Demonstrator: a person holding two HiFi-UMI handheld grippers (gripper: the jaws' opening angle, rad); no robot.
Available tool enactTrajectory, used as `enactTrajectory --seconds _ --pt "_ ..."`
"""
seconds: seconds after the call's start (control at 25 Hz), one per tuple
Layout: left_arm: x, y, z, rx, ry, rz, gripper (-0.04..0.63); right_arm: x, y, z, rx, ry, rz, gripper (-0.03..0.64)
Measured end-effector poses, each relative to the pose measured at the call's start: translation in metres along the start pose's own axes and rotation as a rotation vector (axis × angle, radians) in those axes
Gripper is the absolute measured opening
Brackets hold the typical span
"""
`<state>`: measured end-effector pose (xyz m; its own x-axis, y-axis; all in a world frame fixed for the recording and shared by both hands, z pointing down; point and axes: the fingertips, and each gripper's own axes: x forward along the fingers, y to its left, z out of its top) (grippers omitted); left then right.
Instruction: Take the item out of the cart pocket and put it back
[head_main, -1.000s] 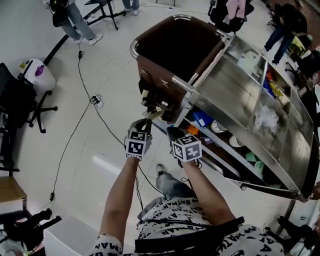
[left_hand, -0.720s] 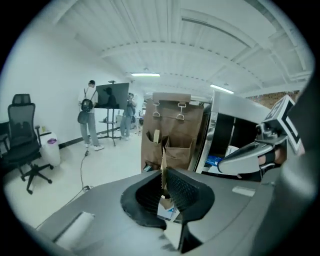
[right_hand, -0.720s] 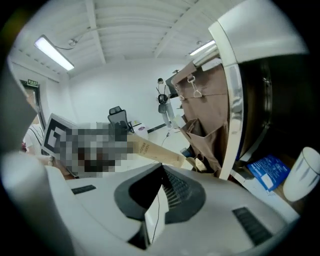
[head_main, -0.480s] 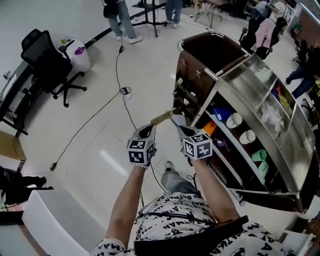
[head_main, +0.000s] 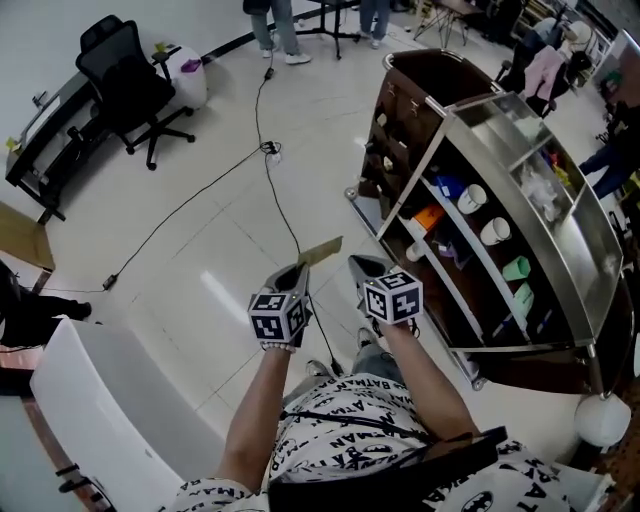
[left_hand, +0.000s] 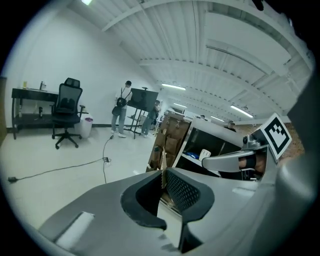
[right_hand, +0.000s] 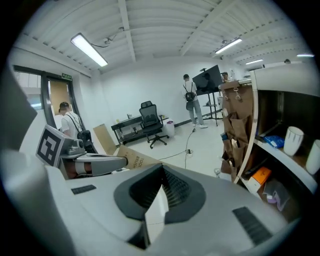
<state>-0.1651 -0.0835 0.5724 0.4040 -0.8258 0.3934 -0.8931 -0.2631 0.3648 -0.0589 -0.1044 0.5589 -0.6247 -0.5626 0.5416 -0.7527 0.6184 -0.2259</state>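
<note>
My left gripper (head_main: 300, 270) is shut on a flat tan cardboard packet (head_main: 322, 249), which sticks out up and to the right above the floor. In the left gripper view the packet (left_hand: 162, 165) shows edge-on, pinched between the pads. The right gripper view shows its printed face (right_hand: 134, 160) at the left. My right gripper (head_main: 362, 266) is beside it, shut and holding nothing. The cart's brown pocket organiser (head_main: 385, 140) hangs on the end of the steel cart (head_main: 585, 235), well ahead of both grippers.
The cart shelves hold cups (head_main: 472, 198) and small boxes. A cable (head_main: 230, 180) runs across the floor toward me. A black office chair (head_main: 135, 85) and a desk stand at the far left. People stand at the back (head_main: 275, 20). A white counter (head_main: 110, 410) is near left.
The left gripper was at the cart pockets with the packet a second ago. Both grippers and the packet now sit farther back from the cart, over open floor.
</note>
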Motion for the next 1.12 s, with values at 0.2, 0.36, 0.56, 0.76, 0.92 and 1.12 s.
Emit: enactTrajectory --seconds 0.2,0.36,0.56,0.76,0.92,1.12 --pt "-0.030 -0.016 -0.017 -0.030 -0.019 0.023 0.022 -0.020 0.020 -0.020 -0.024 0.034 0.029 0.000" --pt "-0.041 -0.030 -0.014 -0.031 -0.044 0.035 0.023 -0.041 0.016 -0.028 -0.003 0.024 0.033 0.000" --pt "-0.031 -0.059 0.000 -0.007 -0.078 0.027 0.023 -0.065 -0.009 -0.025 0.010 -0.016 0.027 0.000" --pt "-0.029 -0.086 -0.002 -0.018 -0.076 0.020 0.023 -0.087 -0.017 -0.026 0.013 -0.029 0.036 0.000" --pt "-0.029 -0.101 -0.004 -0.010 -0.067 0.011 0.023 -0.098 -0.017 -0.031 0.027 -0.035 0.047 0.000" --pt "-0.028 -0.113 -0.005 -0.004 -0.077 0.002 0.025 -0.108 -0.026 -0.030 0.049 -0.054 0.033 0.000"
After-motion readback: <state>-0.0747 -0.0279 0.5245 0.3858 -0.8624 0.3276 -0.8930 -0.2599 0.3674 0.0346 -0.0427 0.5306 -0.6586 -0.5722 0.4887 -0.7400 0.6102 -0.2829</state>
